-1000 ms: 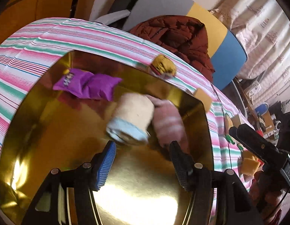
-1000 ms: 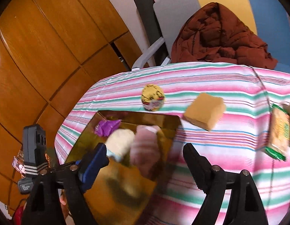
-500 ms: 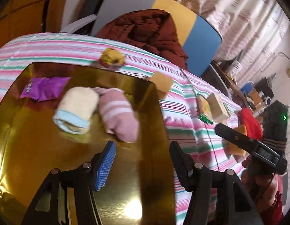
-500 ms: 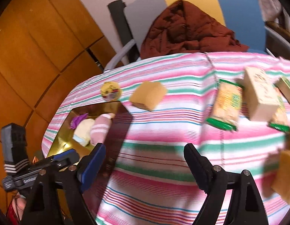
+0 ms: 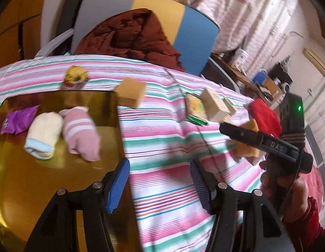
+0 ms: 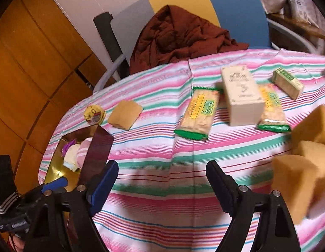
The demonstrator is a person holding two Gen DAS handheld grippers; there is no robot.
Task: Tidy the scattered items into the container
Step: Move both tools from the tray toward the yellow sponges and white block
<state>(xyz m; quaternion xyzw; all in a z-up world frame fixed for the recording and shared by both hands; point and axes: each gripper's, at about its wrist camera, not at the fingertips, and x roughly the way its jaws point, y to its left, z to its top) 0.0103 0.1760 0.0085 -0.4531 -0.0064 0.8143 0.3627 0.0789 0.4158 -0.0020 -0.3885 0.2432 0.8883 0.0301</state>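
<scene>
A gold tray (image 5: 36, 184) (image 6: 55, 172) lies at the left of the striped table. In it are a purple packet (image 5: 17, 119), a cream rolled sock (image 5: 44, 134) and a pink rolled sock (image 5: 80, 130). My left gripper (image 5: 159, 183) is open and empty above the tray's right edge. My right gripper (image 6: 161, 185) is open and empty over bare cloth. Ahead of it lie a cracker pack (image 6: 197, 115), a white box (image 6: 241, 96), a second cracker pack (image 6: 271, 109), a small green box (image 6: 287, 83), a tan sponge (image 6: 124, 114) and a yellow cup (image 6: 94, 114). More sponges (image 6: 299, 178) are piled at the right.
A chair (image 6: 236, 10) with a brown jacket (image 6: 179, 37) stands behind the table. Wooden panelling (image 6: 25, 63) fills the left. A red cloth (image 5: 264, 115) lies at the table's far right edge. A hand (image 5: 273, 180) holds the other gripper's black handle.
Both grippers have swept to the right, away from the tray and out over the striped cloth. The packs, boxes and sponges have come into view. Neither jaw has closed.
</scene>
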